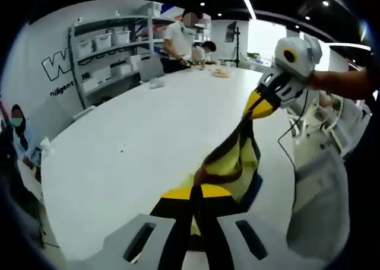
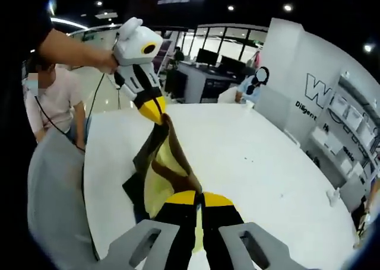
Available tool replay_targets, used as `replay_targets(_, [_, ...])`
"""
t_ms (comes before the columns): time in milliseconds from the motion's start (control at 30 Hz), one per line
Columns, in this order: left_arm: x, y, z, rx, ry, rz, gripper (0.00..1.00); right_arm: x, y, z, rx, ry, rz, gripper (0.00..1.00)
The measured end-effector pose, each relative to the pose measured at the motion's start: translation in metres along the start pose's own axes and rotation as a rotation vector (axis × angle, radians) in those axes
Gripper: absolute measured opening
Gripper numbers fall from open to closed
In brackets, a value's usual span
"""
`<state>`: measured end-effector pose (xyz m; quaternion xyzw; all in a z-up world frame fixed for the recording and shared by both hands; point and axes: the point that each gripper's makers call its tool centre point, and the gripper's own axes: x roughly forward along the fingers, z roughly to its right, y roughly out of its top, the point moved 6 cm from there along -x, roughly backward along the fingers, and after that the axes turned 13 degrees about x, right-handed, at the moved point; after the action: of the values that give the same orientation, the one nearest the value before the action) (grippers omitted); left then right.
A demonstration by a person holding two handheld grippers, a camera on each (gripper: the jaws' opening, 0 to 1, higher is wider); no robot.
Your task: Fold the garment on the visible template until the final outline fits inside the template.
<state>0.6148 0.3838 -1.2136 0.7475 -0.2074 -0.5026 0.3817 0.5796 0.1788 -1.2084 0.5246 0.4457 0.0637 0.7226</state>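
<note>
Garment held up between two hand-held grippers above the white worktop.

The left hand-held gripper (image 1: 193,193) and the right hand-held gripper (image 2: 199,199) each pinch an end of the yellow and brown garment (image 1: 234,154), jaws closed on the cloth. It hangs between them, clear of the worktop (image 1: 136,139) at the upper end, likely raised to shake it out before laying it flat. In the left gripper view the right one sits at 2 o'clock. No template can be made out on the worktop. A grey chair (image 2: 53,193) stands at 9 o'clock in the right gripper view; shelves (image 1: 107,56) and seated people (image 2: 50,95) line the office around.
</note>
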Motion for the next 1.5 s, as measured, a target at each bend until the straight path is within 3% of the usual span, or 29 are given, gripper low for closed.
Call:
replay_targets(333, [0.018,0.0,-0.019,0.023,0.05,0.0,0.1,0.014,0.001,0.016,0.034,-0.038,0.002,0.0])
replay_targets(767, [0.036,-0.007,-0.037,0.032,0.063,-0.012,0.1,0.039,-0.002,0.035,0.038,-0.07,-0.029,0.0])
replay_targets(1500, [0.078,-0.025,-0.067,-0.026,0.107,-0.052,0.1,0.085,-0.017,0.068,0.076,-0.114,-0.06,0.0])
